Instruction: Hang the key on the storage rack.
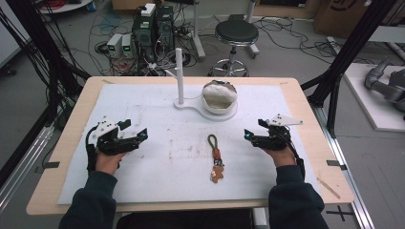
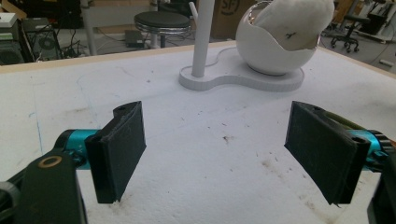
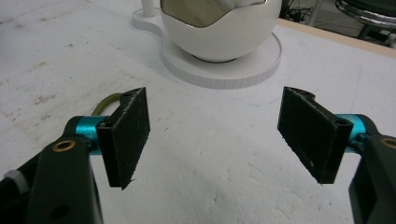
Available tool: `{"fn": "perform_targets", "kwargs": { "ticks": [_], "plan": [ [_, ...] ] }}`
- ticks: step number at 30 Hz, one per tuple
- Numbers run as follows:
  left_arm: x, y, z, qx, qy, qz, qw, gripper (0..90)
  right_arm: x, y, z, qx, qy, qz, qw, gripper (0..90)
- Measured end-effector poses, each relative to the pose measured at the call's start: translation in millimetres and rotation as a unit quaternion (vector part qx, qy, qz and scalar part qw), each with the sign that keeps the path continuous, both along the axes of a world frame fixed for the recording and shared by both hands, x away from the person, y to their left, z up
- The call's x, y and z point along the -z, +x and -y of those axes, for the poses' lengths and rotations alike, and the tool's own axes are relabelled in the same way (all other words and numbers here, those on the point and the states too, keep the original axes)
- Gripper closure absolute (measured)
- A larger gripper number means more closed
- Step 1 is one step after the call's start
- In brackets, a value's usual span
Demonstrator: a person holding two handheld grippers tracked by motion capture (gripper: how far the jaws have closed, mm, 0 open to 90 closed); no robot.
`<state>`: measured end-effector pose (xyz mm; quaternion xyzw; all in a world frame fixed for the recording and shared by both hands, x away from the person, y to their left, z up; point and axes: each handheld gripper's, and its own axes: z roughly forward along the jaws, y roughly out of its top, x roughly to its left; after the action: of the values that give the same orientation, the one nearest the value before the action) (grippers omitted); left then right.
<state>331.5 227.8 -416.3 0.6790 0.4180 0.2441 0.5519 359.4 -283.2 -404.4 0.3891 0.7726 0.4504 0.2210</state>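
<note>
Grippers are being held low over a white foam mat (image 1: 143,186) that covers a wooden table (image 1: 71,119), one at each side, with nothing grasped. The left gripper (image 1: 143,134) is being held at the left of the mat with its jaws spread wide; in the left gripper view (image 2: 224,154) only bare mat lies between the black pads (image 2: 122,144). The right gripper (image 1: 248,134) is being held at the right, likewise released, its pads (image 3: 128,133) wide apart in the right gripper view (image 3: 219,140). Between the two, near the middle of the mat, a keychain (image 1: 216,160) is lying flat: an olive cord loop at its far end, a red piece in the middle and a small brown figure at its near end. It is being touched by neither gripper; the olive loop (image 3: 105,102) is just being glimpsed behind the right gripper's left pad. At the far side a white stand (image 1: 205,110) is resting, with an upright post (image 1: 179,74) and a round white bowl (image 1: 218,95) holding something pale. The work appears to be at its opening, before any grasp. Next, one gripper probably needs to be brought inward and lowered over the keychain, with the jaws set astride the cord before being closed.
</note>
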Motion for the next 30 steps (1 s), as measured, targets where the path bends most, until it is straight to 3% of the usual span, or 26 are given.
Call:
{"fn": "perform_targets", "kwargs": {
  "ticks": [2,4,11,14,19,23,25,27,30],
  "plan": [
    [0.1,0.5,-0.9,-0.002,-0.007,-0.002,1.0000,19.9,1.4,0.3,-1.6,0.001,0.009,-0.006,0.9999,27.1],
    [-1.0,-0.6,-1.7,-0.008,-0.007,0.002,0.9999,19.9,3.1,0.3,-3.1,-0.002,0.027,-0.026,0.9993,31.1],
    [-1.3,-0.8,-5.1,-0.011,-0.013,0.001,0.9999,19.7,3.1,-2.2,-19.2,-0.006,0.027,-0.025,0.9993,35.1],
    [0.2,0.9,-5.0,-0.012,-0.012,-0.005,0.9999,19.7,6.8,-0.1,-28.5,-0.005,0.026,-0.029,0.9992,30.2],
    [0.9,0.0,-3.1,-0.012,-0.007,-0.009,0.9999,19.8,10.2,-2.7,-42.6,-0.023,0.013,-0.039,0.9989,31.3],
    [2.0,-0.6,-1.3,-0.013,-0.003,-0.014,0.9998,20.2,17.5,-3.8,-54.2,-0.052,0.012,-0.075,0.9957,53.0],
    [2.2,-1.6,-0.7,-0.011,-0.001,-0.015,0.9998,20.4,21.1,-3.0,-60.8,-0.066,0.012,-0.092,0.9934,58.8],
    [2.5,-2.6,-0.6,-0.011,0.000,-0.014,0.9998,20.6,24.3,-4.7,-72.4,-0.082,0.001,-0.108,0.9907,59.5],
    [3.3,-3.5,-1.8,-0.013,-0.001,-0.016,0.9998,20.6,28.3,-7.4,-88.1,-0.094,-0.028,-0.114,0.9886,56.8]
  ]
}}
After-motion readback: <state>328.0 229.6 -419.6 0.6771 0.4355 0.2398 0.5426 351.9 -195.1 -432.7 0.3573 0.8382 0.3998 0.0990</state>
